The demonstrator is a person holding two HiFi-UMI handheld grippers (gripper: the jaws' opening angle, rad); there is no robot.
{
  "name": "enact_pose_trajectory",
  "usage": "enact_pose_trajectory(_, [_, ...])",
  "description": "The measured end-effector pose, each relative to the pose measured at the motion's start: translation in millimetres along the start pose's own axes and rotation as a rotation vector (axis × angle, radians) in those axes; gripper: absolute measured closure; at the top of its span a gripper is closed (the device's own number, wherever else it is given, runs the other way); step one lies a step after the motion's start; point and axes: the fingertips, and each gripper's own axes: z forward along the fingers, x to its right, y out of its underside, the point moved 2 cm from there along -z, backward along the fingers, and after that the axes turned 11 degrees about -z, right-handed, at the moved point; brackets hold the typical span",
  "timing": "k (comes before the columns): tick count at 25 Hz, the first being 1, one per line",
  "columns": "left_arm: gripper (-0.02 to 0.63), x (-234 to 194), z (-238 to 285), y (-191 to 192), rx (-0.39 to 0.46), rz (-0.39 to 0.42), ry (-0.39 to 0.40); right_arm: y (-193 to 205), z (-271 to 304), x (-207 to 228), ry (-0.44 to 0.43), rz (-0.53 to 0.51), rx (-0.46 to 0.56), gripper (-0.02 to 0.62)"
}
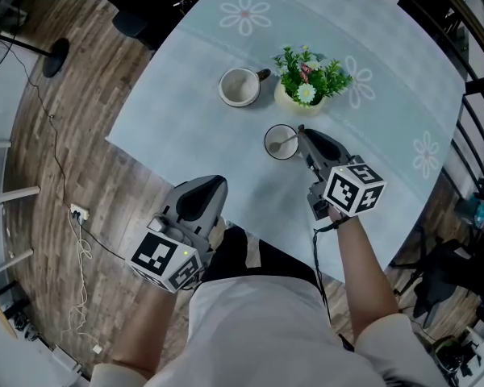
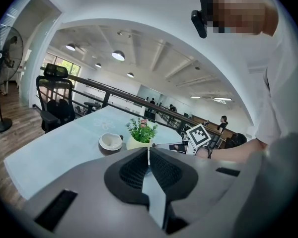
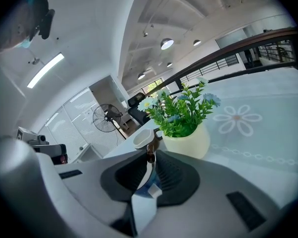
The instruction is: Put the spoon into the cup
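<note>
Spoon of pale material (image 1: 286,142) lies inside the small round dark-rimmed cup (image 1: 267,142) on the light blue flower-printed tabletop (image 1: 194,135), right tool (image 1: 301,130) closed just beside its handle, left tool (image 1: 214,182) closed, empty, at the near edge.

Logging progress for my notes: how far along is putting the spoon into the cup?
Done: the pale spoon sits with its bowl inside the small round cup. In hand: the right gripper has its jaws closed on the handle. Left: release and withdraw. The left gripper is shut and empty.
</note>
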Motion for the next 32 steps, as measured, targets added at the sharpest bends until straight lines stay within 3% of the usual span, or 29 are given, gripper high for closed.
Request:
enact_pose_trajectory(10, [0.575, 11.9, -12.3, -12.8, 0.025, 0.038, 0.011, -16.1, -21.0, -10.6, -0.002, -0.015, 0.038, 0.499])
enact_pose_trajectory(20, [0.575, 33.5, -29.6, -34.9, 0.066, 0.093, 0.046, -50.4, -75.4, -33.6, 0.037, -0.071, 0.111, 0.5])
enact_pose_trajectory(32, [0.575, 51.2, -43.8, -55.0, 0.097, 0.129, 0.076, -79.8, -115.6, -71.7, -0.052, -0.011, 0.192, 0.536])
